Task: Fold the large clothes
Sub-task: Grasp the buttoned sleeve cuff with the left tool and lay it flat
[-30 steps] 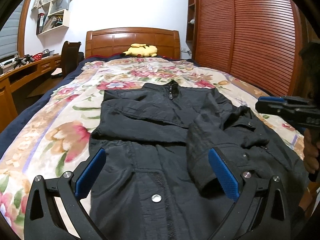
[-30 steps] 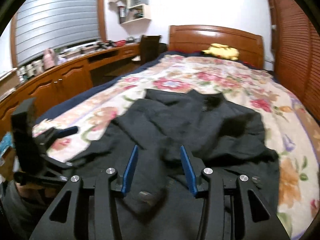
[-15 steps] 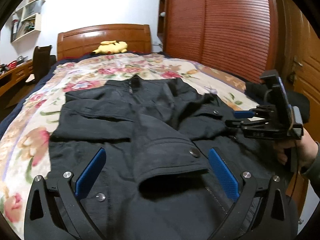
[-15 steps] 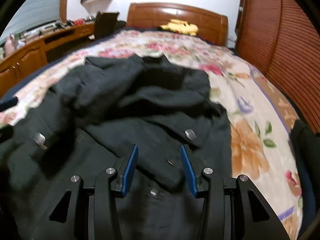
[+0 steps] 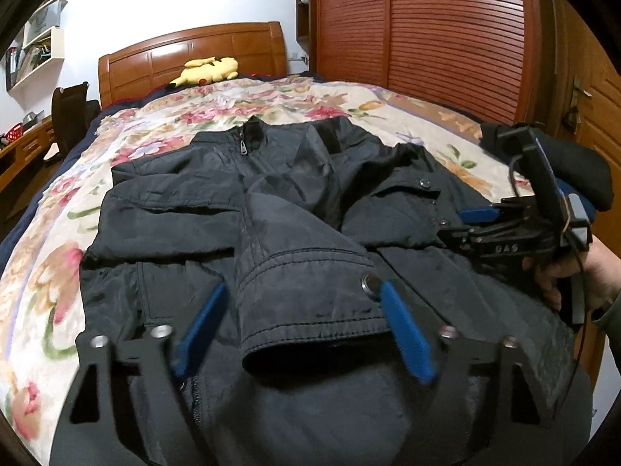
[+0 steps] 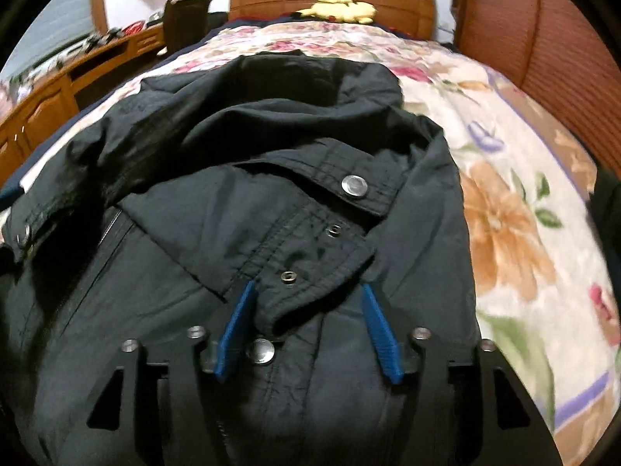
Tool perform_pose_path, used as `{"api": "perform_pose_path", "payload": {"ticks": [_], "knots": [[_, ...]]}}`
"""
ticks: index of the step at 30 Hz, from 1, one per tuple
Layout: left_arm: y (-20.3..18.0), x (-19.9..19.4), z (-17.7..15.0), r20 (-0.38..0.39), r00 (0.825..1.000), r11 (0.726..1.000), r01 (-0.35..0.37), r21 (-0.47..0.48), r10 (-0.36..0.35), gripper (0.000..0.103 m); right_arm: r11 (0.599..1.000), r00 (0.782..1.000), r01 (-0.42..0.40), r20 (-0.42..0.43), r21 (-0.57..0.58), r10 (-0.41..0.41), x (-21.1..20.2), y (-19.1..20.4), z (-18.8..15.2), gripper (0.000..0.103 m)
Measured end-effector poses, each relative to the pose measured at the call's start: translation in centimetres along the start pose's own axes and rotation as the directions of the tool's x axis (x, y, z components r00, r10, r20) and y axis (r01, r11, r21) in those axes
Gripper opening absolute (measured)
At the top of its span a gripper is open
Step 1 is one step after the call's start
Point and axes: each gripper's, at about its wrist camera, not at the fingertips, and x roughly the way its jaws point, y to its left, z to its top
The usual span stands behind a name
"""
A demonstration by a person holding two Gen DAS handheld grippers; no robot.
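Observation:
A black jacket lies front up on the floral bedspread, collar toward the headboard. Both sleeves are folded across its front. My left gripper is open, its blue pads on either side of a sleeve cuff with a metal snap. My right gripper is open around the other sleeve's cuff. The right gripper also shows in the left wrist view, low over the jacket's right side. The jacket fills the right wrist view.
A wooden headboard with a yellow plush toy stands at the far end. A slatted wooden wardrobe runs along the right. A desk and chair stand on the left. A dark garment lies at the bed's right edge.
Both grippers moved down and closer to the jacket, each onto a sleeve cuff. The right gripper's jaws opened wider. The left gripper's jaws narrowed a little.

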Motion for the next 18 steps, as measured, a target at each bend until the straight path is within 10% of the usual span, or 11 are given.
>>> {"api": "perform_pose_path", "payload": {"ticks": [6, 18], "knots": [[0.9, -0.1, 0.0, -0.014, 1.0, 1.0, -0.01, 0.0, 0.01, 0.027, 1.0, 1.0, 0.024, 0.002, 0.014, -0.024, 0.1, -0.3, -0.2, 0.075], [7.9, -2.7, 0.5, 0.064, 0.991, 0.98, -0.107, -0.167, 0.119, 0.021, 0.999, 0.999, 0.034, 0.003, 0.03, -0.034, 0.0, -0.2, -0.5, 0.078]]}}
